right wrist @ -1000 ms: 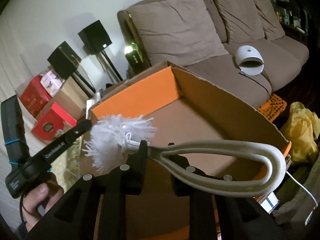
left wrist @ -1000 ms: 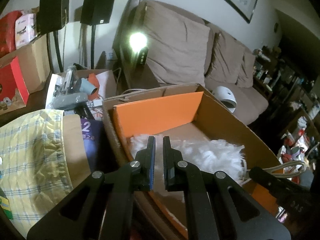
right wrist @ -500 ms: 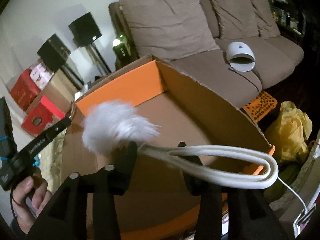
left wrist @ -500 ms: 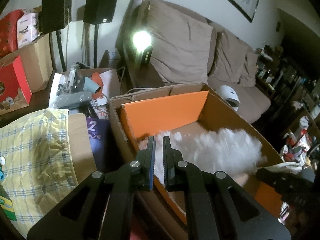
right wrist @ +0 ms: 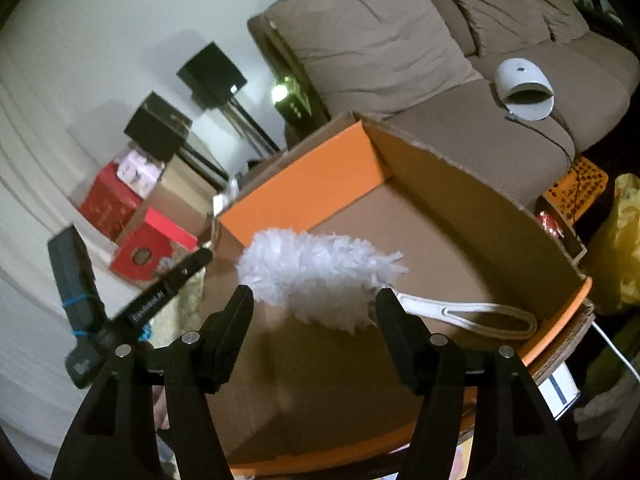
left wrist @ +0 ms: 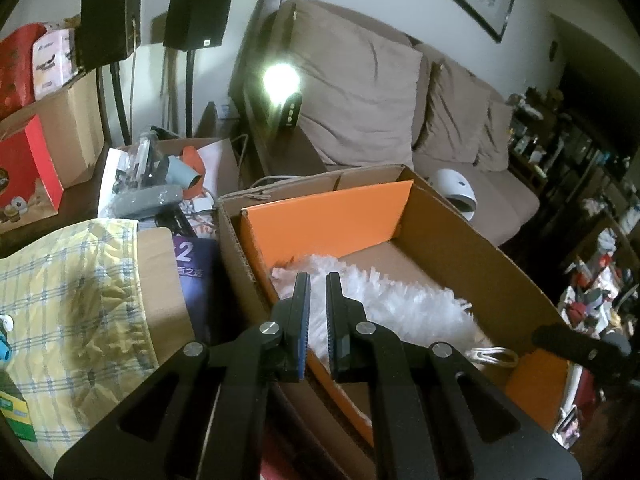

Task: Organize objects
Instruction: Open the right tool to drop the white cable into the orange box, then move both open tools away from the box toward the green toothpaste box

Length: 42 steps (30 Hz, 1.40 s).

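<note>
A white fluffy duster (right wrist: 316, 276) with a cream loop handle (right wrist: 480, 316) lies inside the open cardboard box (right wrist: 472, 200) that has an orange inner flap (right wrist: 304, 196). My right gripper (right wrist: 314, 300) hangs just above the duster; its jaws are opening, spread wide, and the pads are clear of it. In the left wrist view the duster (left wrist: 400, 304) rests on the box floor behind my left gripper (left wrist: 318, 284), which is shut with nothing between its fingers, over the box's left wall (left wrist: 240, 264).
A yellow plaid cloth (left wrist: 68, 304) and a purple book (left wrist: 196, 264) lie left of the box. Clutter and red boxes (left wrist: 28, 172) sit behind. A brown sofa (left wrist: 400, 120) with a white domed device (left wrist: 456, 188) is beyond; speakers (left wrist: 196, 12) stand at the wall.
The right gripper opened and let go of the duster's handle. The duster dropped from above the box onto its floor. The left gripper stayed shut and still.
</note>
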### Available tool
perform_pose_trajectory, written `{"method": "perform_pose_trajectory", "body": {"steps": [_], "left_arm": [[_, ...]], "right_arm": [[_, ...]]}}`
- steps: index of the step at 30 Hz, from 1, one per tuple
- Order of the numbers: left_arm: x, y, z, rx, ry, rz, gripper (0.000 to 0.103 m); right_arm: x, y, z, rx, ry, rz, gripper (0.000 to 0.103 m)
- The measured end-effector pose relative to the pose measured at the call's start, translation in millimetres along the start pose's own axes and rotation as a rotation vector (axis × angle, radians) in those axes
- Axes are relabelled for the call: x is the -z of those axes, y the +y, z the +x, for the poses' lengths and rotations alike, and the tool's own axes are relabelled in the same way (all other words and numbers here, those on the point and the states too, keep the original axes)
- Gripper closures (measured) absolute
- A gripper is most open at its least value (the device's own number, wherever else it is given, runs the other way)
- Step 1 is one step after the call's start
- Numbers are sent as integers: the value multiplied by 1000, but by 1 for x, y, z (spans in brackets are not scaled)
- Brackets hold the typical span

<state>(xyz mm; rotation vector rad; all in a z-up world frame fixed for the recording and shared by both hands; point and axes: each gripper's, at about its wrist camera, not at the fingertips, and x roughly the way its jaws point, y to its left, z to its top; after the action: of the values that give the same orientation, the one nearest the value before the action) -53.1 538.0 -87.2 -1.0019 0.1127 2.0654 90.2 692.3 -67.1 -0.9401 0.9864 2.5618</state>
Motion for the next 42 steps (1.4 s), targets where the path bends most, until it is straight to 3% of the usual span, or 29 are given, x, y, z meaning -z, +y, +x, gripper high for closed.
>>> {"method": "perform_pose_trajectory", "body": {"steps": [4,8,13,17,20,24,29,36,42], "left_arm": [[8,7,-18,5,10,9,94],[26,14,-52,-89,-61,104,88],[28,35,-83,-105,-71,133,86],[20,45,-113,-166,-104,170,86],[19,53,-137,-184,-145,175,70],[30,64,-163,-191,-189,194,68],[44,94,-188,-154,-175,108,64],[51,150,-224,-259,-183,-11,62],[64,188,-255,-314,-195,-90,51]], "right_arm": [[-2,0,-10,34,-28,-2,38],[-3,-1,-16,91,-52,-10,37],[-2,3,-20,94,-66,-23,37],[-1,13,-18,100,-67,-48,37],[1,19,-16,105,-60,-68,37],[3,26,-10,111,-44,-86,36],[6,33,-7,104,-35,-102,36],[6,37,-10,97,-45,-106,34],[8,44,-8,69,-37,-108,33]]}}
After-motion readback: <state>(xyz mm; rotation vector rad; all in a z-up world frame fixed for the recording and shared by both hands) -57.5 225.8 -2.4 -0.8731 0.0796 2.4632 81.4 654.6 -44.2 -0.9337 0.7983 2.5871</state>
